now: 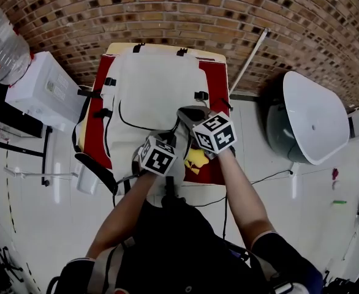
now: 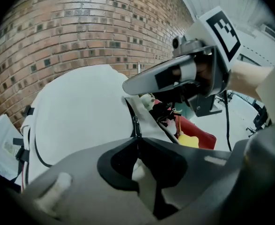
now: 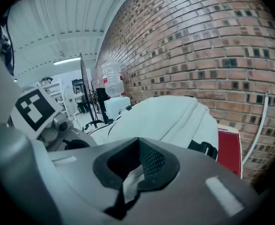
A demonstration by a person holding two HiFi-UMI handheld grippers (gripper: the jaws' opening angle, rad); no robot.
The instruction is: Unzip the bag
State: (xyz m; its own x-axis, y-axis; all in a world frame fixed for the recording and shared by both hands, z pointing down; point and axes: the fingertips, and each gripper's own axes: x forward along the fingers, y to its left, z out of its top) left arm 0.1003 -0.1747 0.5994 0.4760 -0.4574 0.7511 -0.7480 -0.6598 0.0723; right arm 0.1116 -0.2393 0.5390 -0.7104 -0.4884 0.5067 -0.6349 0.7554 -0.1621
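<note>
Item: white fabric backpack (image 1: 147, 87), red worktop (image 1: 217, 78) | left tool (image 2: 138, 142): nipped on backpack at dark zipper (image 2: 135, 124) | right tool (image 3: 138, 146): clamped on backpack cloth

The right gripper (image 3: 138, 143) fills the view from 4 to 8 o'clock, its grey jaws pressed together on a fold of the white fabric backpack (image 3: 170, 118), which bulges up at centre. At 4 o'clock a black plastic buckle (image 3: 204, 149) sits on the backpack's side, with a flat red surface (image 3: 229, 151) just beyond. A brown brick wall (image 3: 212, 41) spans 12 to 3 o'clock. The left gripper's marker cube (image 3: 34, 108) shows at 9 o'clock, and a clear plastic water bottle (image 3: 111, 81) stands far off at 11 o'clock.
</note>
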